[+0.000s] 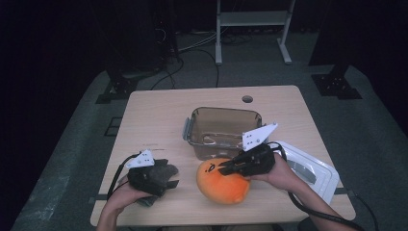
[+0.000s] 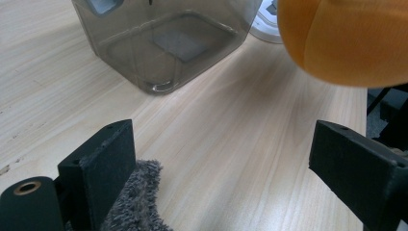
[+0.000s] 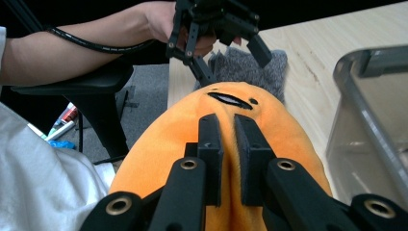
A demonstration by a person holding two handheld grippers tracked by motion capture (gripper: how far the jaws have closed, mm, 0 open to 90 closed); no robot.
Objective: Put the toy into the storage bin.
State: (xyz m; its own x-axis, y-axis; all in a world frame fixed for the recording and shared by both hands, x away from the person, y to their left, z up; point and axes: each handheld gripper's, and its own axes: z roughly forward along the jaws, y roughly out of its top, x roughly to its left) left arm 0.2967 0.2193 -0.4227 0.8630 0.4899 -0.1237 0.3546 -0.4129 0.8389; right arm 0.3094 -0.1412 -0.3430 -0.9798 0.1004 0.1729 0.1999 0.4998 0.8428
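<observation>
We see the right hand-held gripper (image 3: 226, 144) pinching a fold of the orange plush toy (image 1: 222, 182) beside the clear bin (image 1: 222, 131). The left hand-held gripper (image 2: 226, 159) gapes wide over a grey cloth (image 2: 137, 202), seemingly not clamping it.

The left gripper (image 1: 166, 177) sat at the lower left of the high view, jaws spread wide, forearm entering from the bottom edge. The right gripper (image 1: 226, 168) sat at lower centre, jaws pinched nearly together, wrist angled leftward.
</observation>
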